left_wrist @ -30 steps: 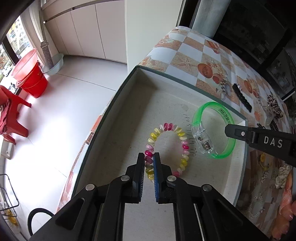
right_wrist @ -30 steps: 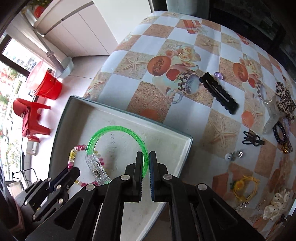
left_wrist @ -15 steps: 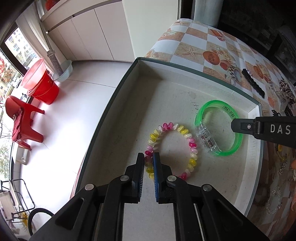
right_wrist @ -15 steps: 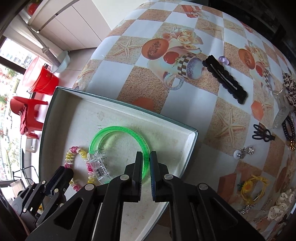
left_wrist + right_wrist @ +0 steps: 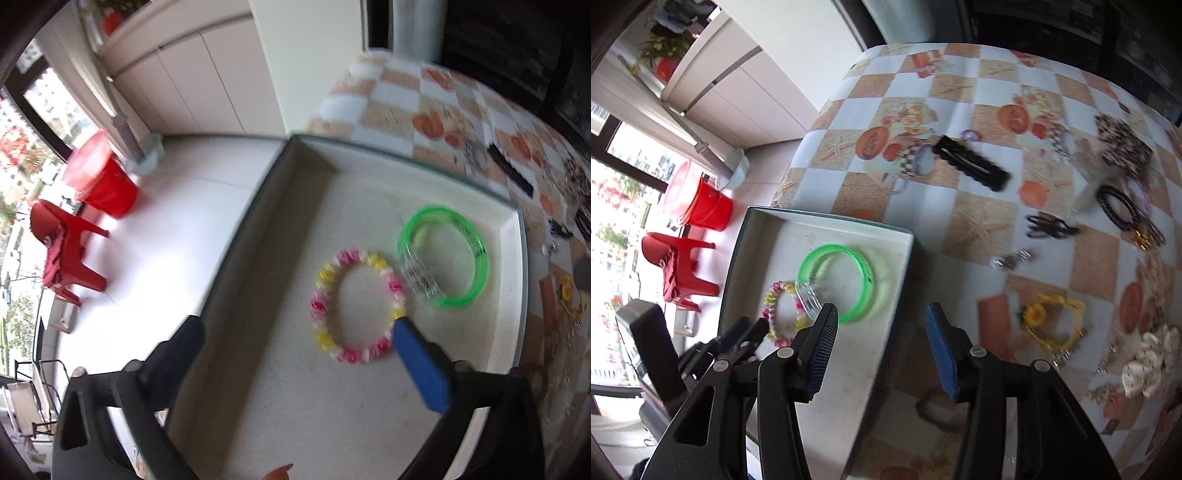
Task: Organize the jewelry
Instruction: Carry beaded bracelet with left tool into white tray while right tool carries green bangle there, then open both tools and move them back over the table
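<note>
Tray (image 5: 517, 236) on worktop (image 5: 960, 229) holds 2 bracelets: green bangle (image 5: 476, 258) beside beaded one (image 5: 321, 306). Left gripper (image 5: 295, 328) & right gripper (image 5: 882, 321) just opened wide, both empty.

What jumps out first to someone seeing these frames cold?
The bright green bangle and the pink-and-yellow bead bracelet lie side by side in the shallow box at the table's edge, with both the left gripper and right gripper open and empty above them. Beyond the box, the checkered tablecloth is scattered with pieces, notably a long black hair clip and a yellow flower piece.
</note>
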A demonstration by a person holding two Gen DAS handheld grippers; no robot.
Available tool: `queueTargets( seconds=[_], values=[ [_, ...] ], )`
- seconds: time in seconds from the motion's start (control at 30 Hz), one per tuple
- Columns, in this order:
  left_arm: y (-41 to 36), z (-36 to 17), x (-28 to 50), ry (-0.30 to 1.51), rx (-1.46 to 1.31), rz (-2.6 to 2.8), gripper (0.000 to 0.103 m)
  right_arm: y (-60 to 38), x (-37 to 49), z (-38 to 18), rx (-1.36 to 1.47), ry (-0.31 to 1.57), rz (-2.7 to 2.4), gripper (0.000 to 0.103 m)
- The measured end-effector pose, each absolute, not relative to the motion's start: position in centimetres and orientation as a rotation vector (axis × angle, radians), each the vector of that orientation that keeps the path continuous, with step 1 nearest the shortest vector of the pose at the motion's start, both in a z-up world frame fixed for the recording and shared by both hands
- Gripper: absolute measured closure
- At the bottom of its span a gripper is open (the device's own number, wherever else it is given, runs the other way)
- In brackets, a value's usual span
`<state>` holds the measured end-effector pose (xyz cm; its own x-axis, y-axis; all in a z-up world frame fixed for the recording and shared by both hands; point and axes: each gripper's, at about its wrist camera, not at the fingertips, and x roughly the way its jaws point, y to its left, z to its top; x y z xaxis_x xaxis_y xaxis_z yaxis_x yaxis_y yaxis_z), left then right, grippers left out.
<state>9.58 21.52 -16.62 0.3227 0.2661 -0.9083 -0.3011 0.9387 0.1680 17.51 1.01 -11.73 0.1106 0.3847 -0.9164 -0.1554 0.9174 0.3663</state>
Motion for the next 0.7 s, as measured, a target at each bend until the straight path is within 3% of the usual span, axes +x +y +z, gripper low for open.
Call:
queueTargets(
  seconds=[0.23,0.47,0.7],
  values=[
    [20.2,-15.4,9.4,1.162,0.02,0.365,0.0,-3.8,14.3,-11.1,0.245,1.398,0.327,0.048],
    [16.6,-13.6,8.3,1.156,0.103,0.284,0.0,-9.1,11.5,-11.7,0.292,1.415,0.238,0.025],
    [10.9,-12.2,7.4,1.172,0.112,0.127,0.0,-15.0,8.6,-12.7,0.341,1.461,0.119,0.023]
  ],
)
